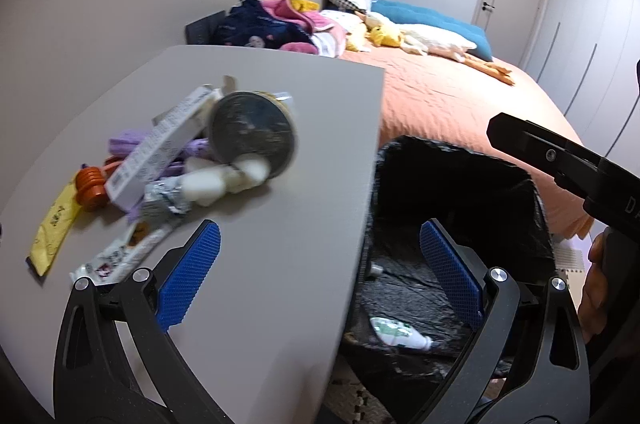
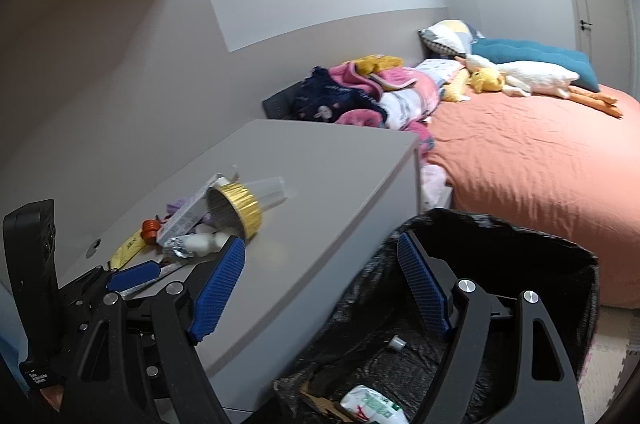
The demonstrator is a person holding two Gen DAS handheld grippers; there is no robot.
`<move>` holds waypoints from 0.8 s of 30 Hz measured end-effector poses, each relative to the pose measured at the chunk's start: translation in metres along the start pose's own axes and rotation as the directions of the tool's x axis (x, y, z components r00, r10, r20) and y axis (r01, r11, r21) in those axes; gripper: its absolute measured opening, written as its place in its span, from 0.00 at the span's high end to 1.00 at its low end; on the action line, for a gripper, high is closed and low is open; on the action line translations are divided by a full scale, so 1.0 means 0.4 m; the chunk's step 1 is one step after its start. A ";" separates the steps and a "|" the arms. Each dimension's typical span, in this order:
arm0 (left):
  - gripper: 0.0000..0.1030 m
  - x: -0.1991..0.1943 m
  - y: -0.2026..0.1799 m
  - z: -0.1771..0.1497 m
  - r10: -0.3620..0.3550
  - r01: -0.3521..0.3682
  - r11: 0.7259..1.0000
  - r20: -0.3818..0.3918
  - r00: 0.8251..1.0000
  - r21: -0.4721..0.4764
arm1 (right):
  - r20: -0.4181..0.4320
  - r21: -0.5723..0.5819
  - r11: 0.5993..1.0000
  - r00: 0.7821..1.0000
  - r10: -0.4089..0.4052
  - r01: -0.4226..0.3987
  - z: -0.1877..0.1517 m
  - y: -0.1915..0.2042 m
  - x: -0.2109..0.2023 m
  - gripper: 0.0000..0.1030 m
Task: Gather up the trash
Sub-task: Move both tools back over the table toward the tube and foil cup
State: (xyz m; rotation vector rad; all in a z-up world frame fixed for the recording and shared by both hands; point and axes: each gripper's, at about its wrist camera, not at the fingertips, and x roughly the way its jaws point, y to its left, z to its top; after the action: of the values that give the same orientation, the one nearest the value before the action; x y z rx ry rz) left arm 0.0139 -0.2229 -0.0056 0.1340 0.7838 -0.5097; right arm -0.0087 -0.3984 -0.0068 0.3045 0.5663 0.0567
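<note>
Lying at ten o'clock, the foil cup [image 1: 253, 132] (light, easily crushed) is best gripped by its rim; both the left gripper [image 1: 320, 272] and the right gripper [image 2: 320, 288] are held wide, empty.

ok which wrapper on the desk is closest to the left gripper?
The white printed wrapper, lying flat just ahead of the left gripper's left finger. The yellow wrapper lies further left; the foil one sits deeper in the pile.
</note>
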 end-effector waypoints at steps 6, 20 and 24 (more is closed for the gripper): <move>0.06 -0.001 0.069 -0.007 0.049 -0.049 0.998 -0.013 0.999 -0.028 | -0.026 -0.023 0.999 0.999 0.035 -0.036 0.003 0.051 0.047 0.23; 0.06 0.001 0.214 -0.035 0.125 -0.128 0.989 -0.041 0.991 -0.079 | -0.097 -0.069 0.990 0.989 0.114 -0.121 0.001 0.150 0.154 0.23; 0.06 0.004 0.252 -0.039 0.152 -0.155 0.985 -0.050 0.987 -0.081 | -0.105 -0.073 0.990 0.988 0.109 -0.117 0.004 0.165 0.187 0.23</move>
State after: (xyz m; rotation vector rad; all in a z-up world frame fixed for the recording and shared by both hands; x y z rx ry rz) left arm 0.0540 -0.1311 -0.0248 0.1266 0.8291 -0.3279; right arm 0.0572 -0.3256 -0.0246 0.2573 0.6453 0.2047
